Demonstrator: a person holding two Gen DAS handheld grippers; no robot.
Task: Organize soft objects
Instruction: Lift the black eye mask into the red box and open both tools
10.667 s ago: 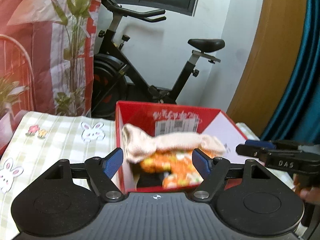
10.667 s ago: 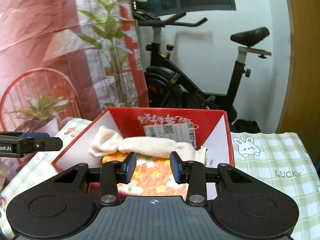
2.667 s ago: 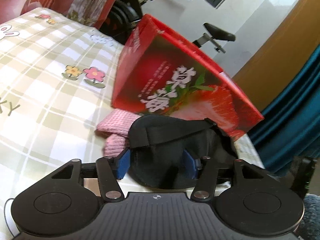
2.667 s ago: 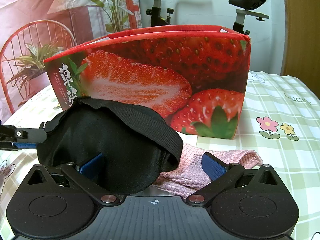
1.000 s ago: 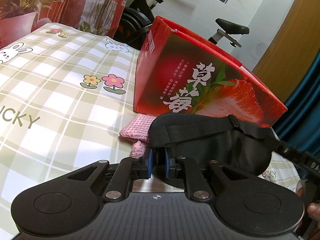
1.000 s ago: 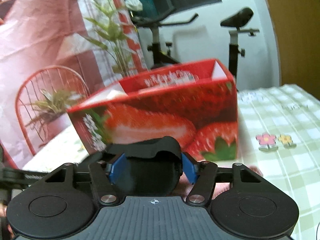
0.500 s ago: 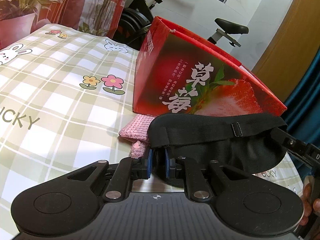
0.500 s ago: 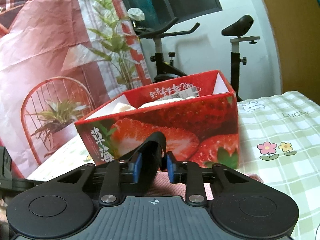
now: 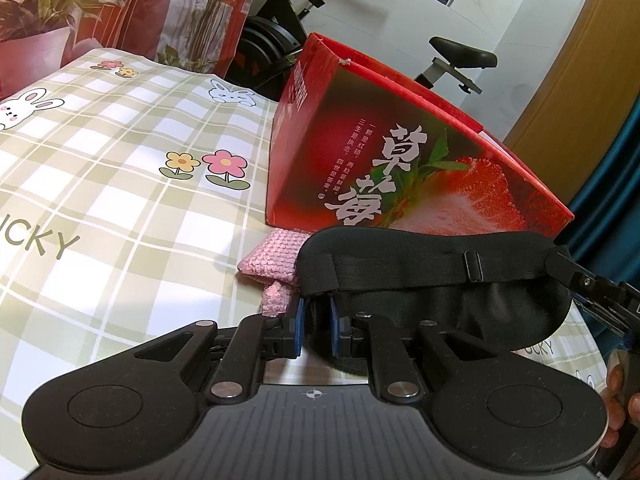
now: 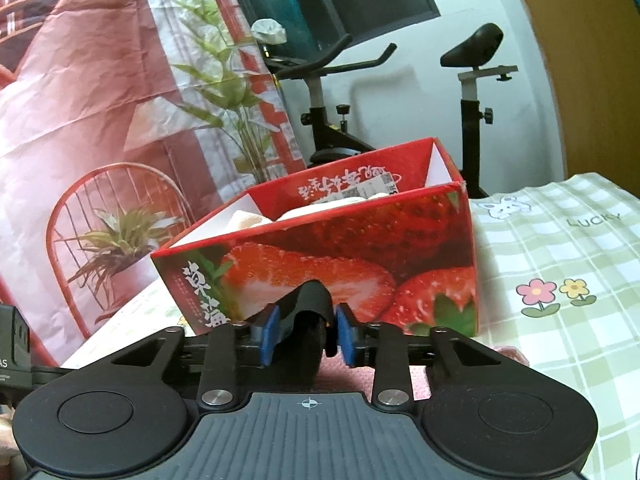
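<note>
Strawberry box close ahead, open tablecloth leftward

eye mask before box, over cloth, on table

I see the black sleep mask stretched out in front of the strawberry box, lifted clear of the tabletop, its elastic strap with a small buckle running along its length. A pink knitted cloth lies crumpled at the foot of the box. Inside the box, cream-coloured cloth shows just above the rim.
</note>
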